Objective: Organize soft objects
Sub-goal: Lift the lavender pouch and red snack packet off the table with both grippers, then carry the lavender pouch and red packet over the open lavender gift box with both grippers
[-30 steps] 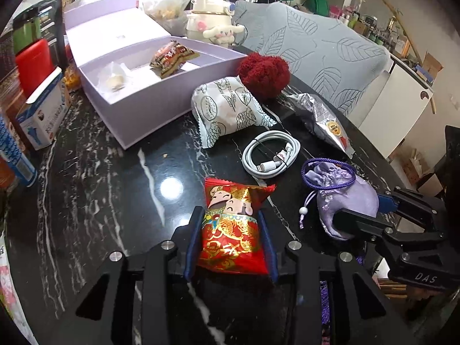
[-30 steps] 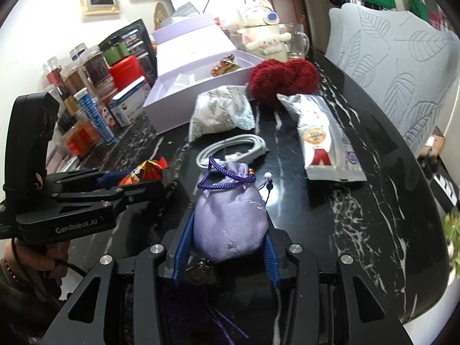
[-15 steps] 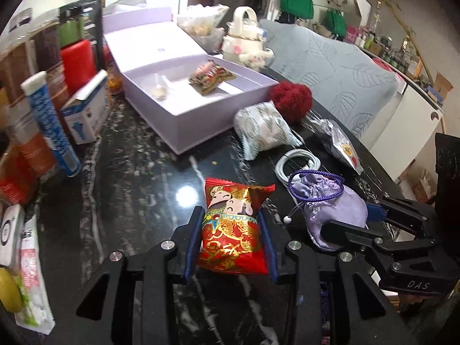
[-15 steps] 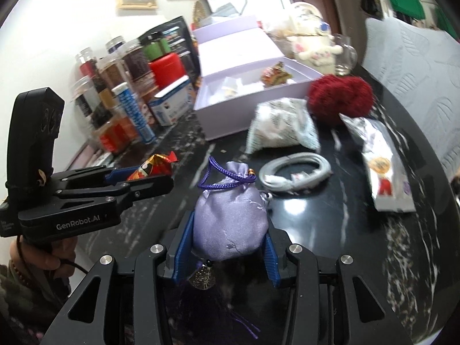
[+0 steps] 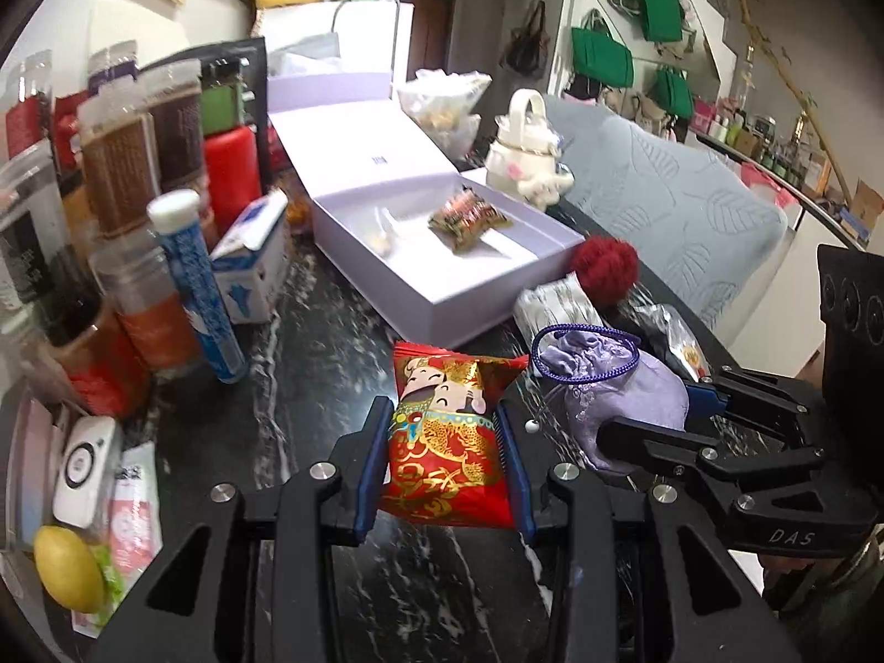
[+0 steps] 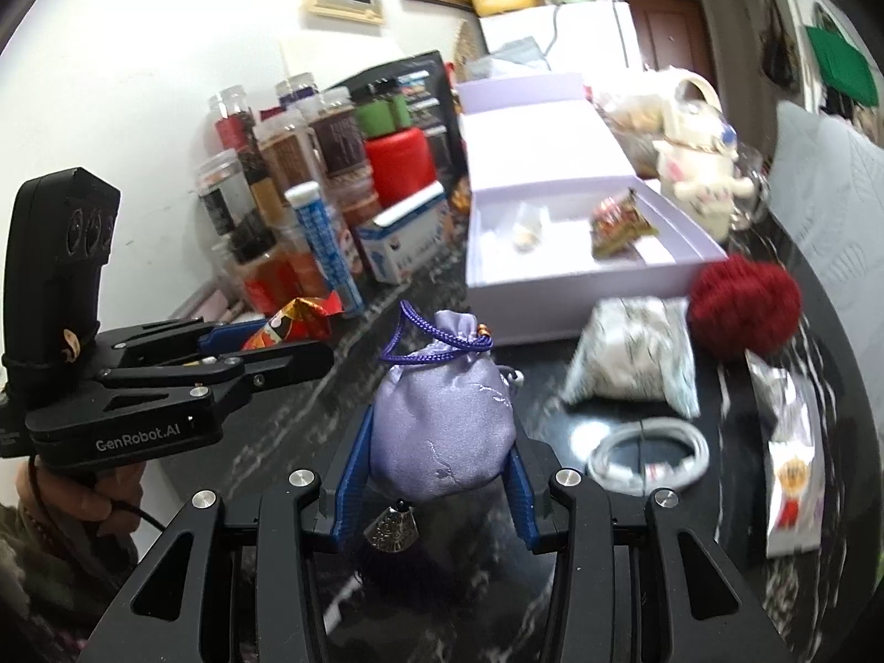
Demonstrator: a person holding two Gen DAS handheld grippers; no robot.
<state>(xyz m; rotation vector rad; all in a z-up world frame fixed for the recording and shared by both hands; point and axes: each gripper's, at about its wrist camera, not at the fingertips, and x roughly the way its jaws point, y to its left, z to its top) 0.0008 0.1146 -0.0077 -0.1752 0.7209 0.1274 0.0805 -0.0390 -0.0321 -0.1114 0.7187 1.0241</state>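
The left gripper [image 5: 445, 461] and right gripper [image 6: 439, 478] are held side by side, angled downward, each closed on a soft load.

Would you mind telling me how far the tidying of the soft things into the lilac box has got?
Done: the lilac box holds two small packets. In hand: the left tool grips the red snack bag and the right tool the purple pouch, both off the table. Left: the leaf-print pouch, red yarn ball, white cable and silver packet lie on the table.
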